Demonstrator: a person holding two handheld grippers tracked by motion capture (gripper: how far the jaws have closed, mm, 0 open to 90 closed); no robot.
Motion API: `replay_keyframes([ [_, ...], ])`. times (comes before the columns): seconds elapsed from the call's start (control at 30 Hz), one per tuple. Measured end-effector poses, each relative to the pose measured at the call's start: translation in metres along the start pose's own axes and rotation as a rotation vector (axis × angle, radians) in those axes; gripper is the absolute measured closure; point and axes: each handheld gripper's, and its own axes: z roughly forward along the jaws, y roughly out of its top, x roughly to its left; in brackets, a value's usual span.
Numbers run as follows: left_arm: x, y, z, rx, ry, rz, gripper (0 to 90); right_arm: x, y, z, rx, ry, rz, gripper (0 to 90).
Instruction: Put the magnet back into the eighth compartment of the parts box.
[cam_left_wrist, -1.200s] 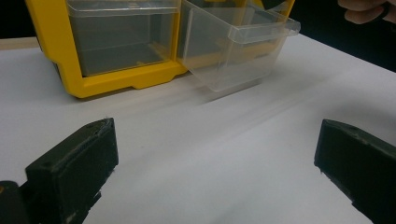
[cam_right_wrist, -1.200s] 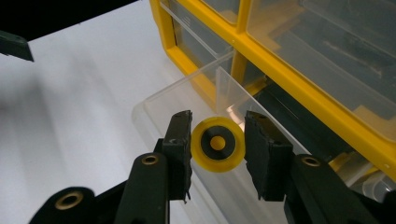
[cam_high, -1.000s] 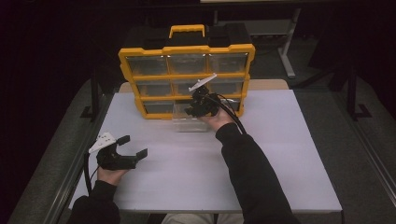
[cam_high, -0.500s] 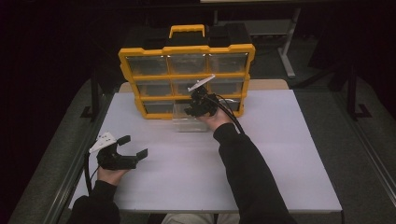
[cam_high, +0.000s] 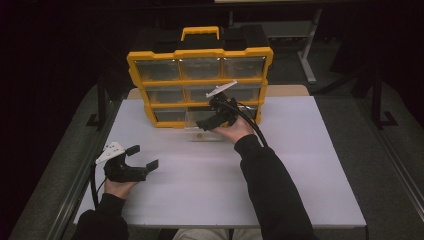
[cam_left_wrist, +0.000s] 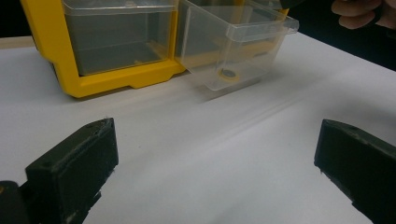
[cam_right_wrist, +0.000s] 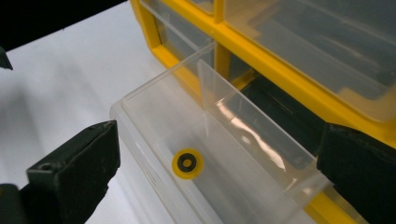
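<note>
Drawer organizer (cam_high: 200, 75) stands at far edge of bench (cam_high: 300, 175). Bottom-middle drawer (cam_high: 202, 131) pulled out in front of it, resting on bench. Washer (cam_right_wrist: 187, 163) lies in drawer, near front wall. Right gripper (cam_high: 212, 120) above drawer; left gripper (cam_high: 142, 157) near-left, well apart.

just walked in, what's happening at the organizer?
A person works a tool in each hand at a white table. The right tool hangs open over a clear drawer pulled out of the bottom row of the yellow parts organizer; its jaws have just been opening, nothing between them. A small yellow ring with a dark centre lies on the drawer floor. The left tool sits open near the table's front left, holding nothing.
</note>
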Motion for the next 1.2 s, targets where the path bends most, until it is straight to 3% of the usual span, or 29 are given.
replay_keyframes([
  [0.33,0.000,0.000,0.000,0.003,0.003,-0.002,0.0,-0.003,-0.010,-0.020,-0.050,0.009,0.008,0.0],
  [0.4,0.000,0.000,0.000,0.004,0.005,-0.003,0.0,-0.004,-0.014,-0.028,-0.095,0.009,0.023,0.0],
  [0.7,0.000,0.000,0.000,0.004,0.005,0.000,0.0,-0.007,-0.025,-0.048,-0.162,0.022,0.028,0.0],
  [1.2,0.000,0.000,0.001,-0.003,0.004,-0.004,0.0,-0.014,-0.048,-0.068,-0.191,0.025,0.061,0.0],
])
